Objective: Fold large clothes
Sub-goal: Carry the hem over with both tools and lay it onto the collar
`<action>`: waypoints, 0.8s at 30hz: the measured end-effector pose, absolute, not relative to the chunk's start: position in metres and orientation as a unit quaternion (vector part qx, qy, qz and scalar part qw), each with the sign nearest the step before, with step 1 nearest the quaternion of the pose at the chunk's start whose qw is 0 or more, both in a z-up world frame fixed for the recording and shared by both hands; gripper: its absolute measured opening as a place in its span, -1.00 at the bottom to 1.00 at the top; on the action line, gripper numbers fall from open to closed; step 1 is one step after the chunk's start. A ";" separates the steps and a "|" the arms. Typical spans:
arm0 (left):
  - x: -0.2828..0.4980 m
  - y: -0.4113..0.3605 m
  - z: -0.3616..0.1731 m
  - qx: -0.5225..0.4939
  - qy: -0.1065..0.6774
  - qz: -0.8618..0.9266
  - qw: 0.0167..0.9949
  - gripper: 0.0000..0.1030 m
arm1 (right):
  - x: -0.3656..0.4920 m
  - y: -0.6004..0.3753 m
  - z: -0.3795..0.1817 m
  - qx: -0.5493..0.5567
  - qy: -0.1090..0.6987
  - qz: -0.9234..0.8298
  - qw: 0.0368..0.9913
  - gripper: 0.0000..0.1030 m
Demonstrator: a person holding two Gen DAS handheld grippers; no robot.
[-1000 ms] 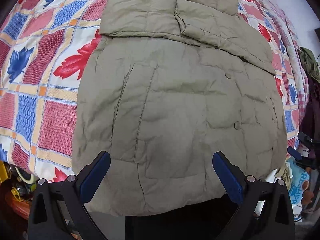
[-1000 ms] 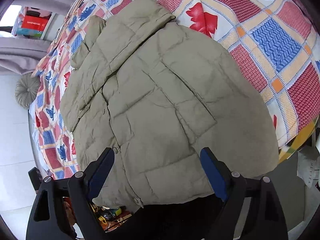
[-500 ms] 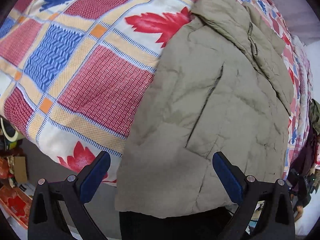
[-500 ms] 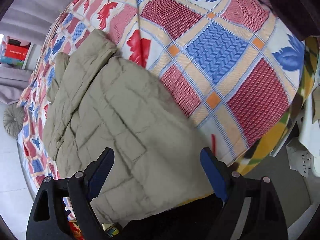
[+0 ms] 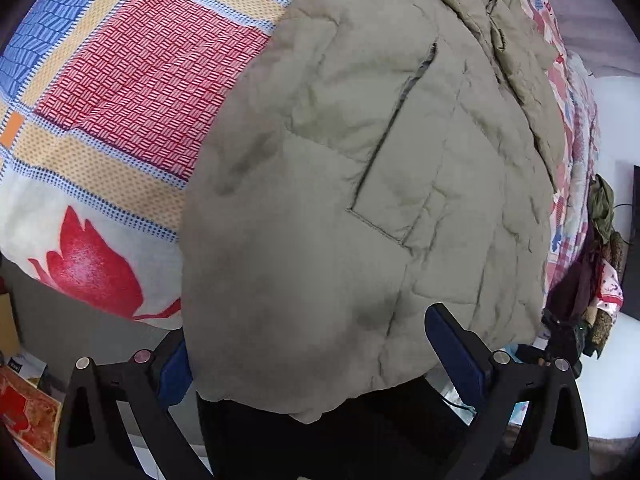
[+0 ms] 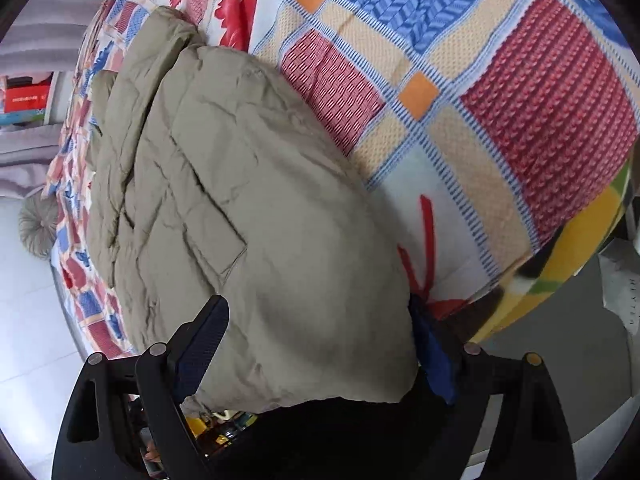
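An olive quilted jacket (image 5: 360, 200) lies spread on the bed's patchwork cover (image 5: 140, 80), its hem hanging toward me over the bed edge. My left gripper (image 5: 316, 360) is open and straddles the hem's left corner. The fabric covers part of its left finger, and the right finger (image 5: 452, 344) lies over the jacket. In the right wrist view the jacket (image 6: 240, 200) fills the middle. My right gripper (image 6: 316, 348) is open around the hem's right corner, whose edge hides part of the right finger (image 6: 434, 360). The pads do not press the cloth.
The patchwork cover (image 6: 520, 120) drops off at the bed's near edge to grey floor. A heap of clothes (image 5: 600, 240) hangs at the right of the left view. A round grey cushion (image 6: 38, 224), a red box (image 6: 28, 96) and a white bag (image 6: 624, 280) are nearby.
Both grippers have sunk toward the bed edge and drawn apart, the left to the hem's left corner and the right to its right corner. The hem now sits between both pairs of fingers.
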State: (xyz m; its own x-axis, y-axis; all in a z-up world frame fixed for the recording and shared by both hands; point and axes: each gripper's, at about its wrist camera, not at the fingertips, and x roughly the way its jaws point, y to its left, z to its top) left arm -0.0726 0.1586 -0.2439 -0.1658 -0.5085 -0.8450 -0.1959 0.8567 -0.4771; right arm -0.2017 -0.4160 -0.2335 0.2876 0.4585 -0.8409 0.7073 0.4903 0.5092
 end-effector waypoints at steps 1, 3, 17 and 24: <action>-0.071 0.154 -0.242 -0.239 0.751 -0.141 0.599 0.95 | -0.202 -0.413 -0.236 0.515 0.582 -0.082 0.624 0.75; -0.069 0.149 -0.239 -0.241 0.751 -0.159 0.594 0.75 | -0.202 -0.405 -0.240 0.552 0.571 -0.047 0.606 0.75; -0.051 0.152 -0.212 -0.242 0.739 -0.189 0.600 -0.64 | -0.185 -0.360 -0.242 0.537 0.609 -0.039 0.583 -0.73; -0.023 0.153 -0.161 -0.247 0.695 -0.234 0.634 -0.64 | -0.153 -0.359 -0.196 0.501 0.583 -0.006 0.639 -0.78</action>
State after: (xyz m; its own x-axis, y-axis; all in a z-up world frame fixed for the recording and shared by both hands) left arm -0.0232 0.1528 -0.1609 -0.0743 -0.6402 -0.7646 -0.0469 0.7681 -0.6386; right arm -0.1530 -0.3590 -0.1964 0.3200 0.5771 -0.7514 0.5918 0.4976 0.6342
